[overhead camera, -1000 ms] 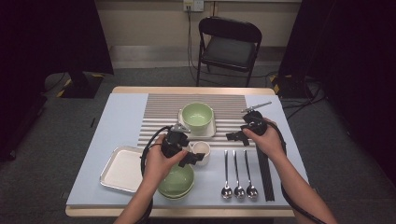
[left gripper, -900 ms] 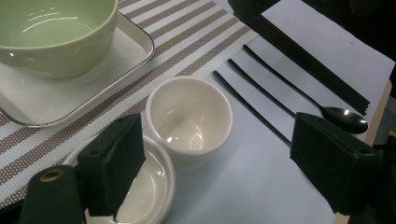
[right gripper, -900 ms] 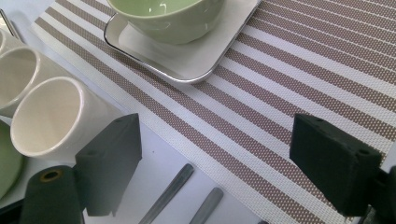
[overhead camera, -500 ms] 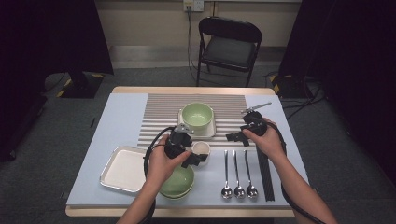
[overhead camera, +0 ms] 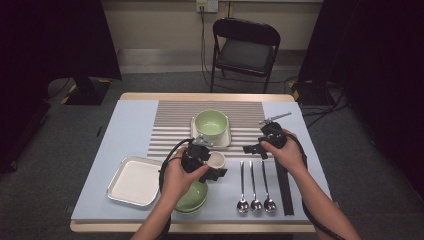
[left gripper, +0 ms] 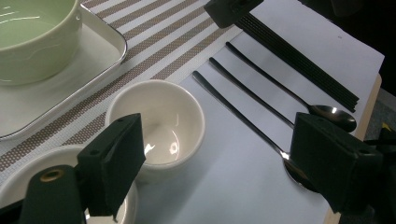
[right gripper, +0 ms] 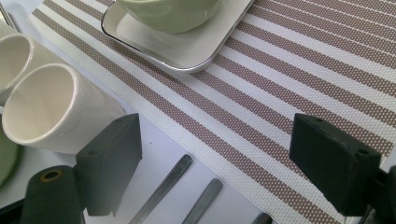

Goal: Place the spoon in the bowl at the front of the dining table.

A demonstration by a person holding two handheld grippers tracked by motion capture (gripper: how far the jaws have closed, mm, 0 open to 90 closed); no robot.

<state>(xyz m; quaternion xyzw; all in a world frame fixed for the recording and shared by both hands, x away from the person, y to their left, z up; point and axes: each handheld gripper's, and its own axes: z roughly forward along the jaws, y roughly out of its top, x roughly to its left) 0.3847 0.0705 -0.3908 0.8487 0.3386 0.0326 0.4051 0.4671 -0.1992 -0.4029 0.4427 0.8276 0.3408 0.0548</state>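
1. The left gripper (overhead camera: 216,173) is held just beside the small cream cup (overhead camera: 216,159), over the front part of the table (overhead camera: 127,125). In the left gripper view its jaws are spread wide and grip nothing; the cup (left gripper: 156,126) stands upright between and beyond them, at the edge of the striped placemat (overhead camera: 172,127)
2. The cup is empty; its glazed inside reflects light. In the right gripper view a second cream cup (right gripper: 11,58) shows just behind the first, the two close together; whether they touch cannot be determined
3. A green bowl (overhead camera: 192,197) sits near the front edge of the table, partly covered by the left hand (overhead camera: 180,175). Its contents cannot be determined
4. A second green bowl (overhead camera: 211,123) stands on a small white tray (overhead camera: 195,131) on the placemat. The bowl is empty
5. A larger white tray (overhead camera: 134,181) lies to the left of the front bowl and is empty
6. The right gripper (overhead camera: 252,149) is held over the placemat edge, above the handles of three spoons (overhead camera: 255,185). In the right gripper view its jaws are spread wide and grip nothing
7. The spoons lie side by side, bowls toward the person. Black chopsticks (overhead camera: 283,185) lie just to their right
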